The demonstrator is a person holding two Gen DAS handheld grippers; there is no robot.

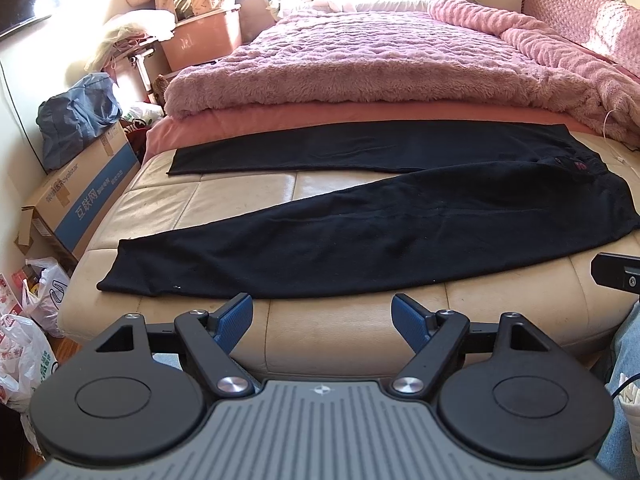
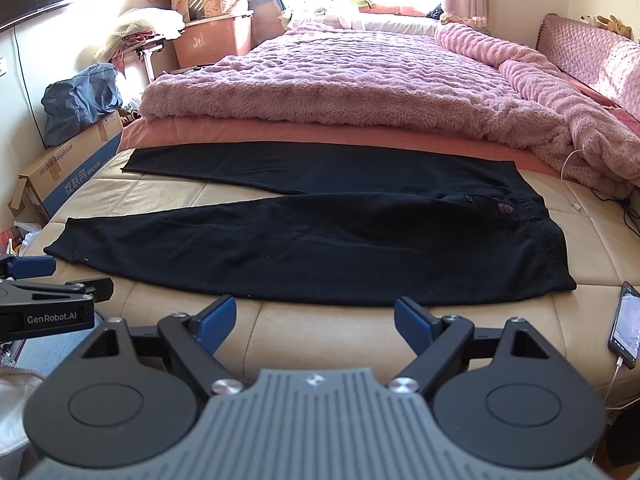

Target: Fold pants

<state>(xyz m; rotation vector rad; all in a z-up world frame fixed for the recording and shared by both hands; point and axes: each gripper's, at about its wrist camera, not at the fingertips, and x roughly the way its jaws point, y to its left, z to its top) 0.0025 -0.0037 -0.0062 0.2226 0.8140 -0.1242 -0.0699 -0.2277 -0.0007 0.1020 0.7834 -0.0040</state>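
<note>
Two grippers hang at the near edge of a cream leather bench, and both are wide open with nothing between the blue finger pads. The left gripper [image 1: 322, 316] is above the front edge of the bench [image 1: 344, 332], close to the lower leg of the pants but not touching it. The right gripper [image 2: 315, 320] is in the same position further to the right, just before the hip part of the cloth.

One pair of black fabric pants [image 1: 360, 232] lies flat on the bench, unfolded. The waistband is on the right side and the two legs go to the left, opened like a narrow V with bare leather between them. The nearer leg ends close to the left front corner of the bench; the farther leg lies along the back edge, beside a pink mattress.

On the right end of the bench a black smartphone [image 2: 624, 326] lies with its screen lit and a white cable in it. Behind the bench, a fluffy pink blanket [image 1: 360, 64] covers the bed. At the far left, a blue bag [image 1: 78, 116] rests on a brown cardboard box [image 1: 80, 196].
</note>
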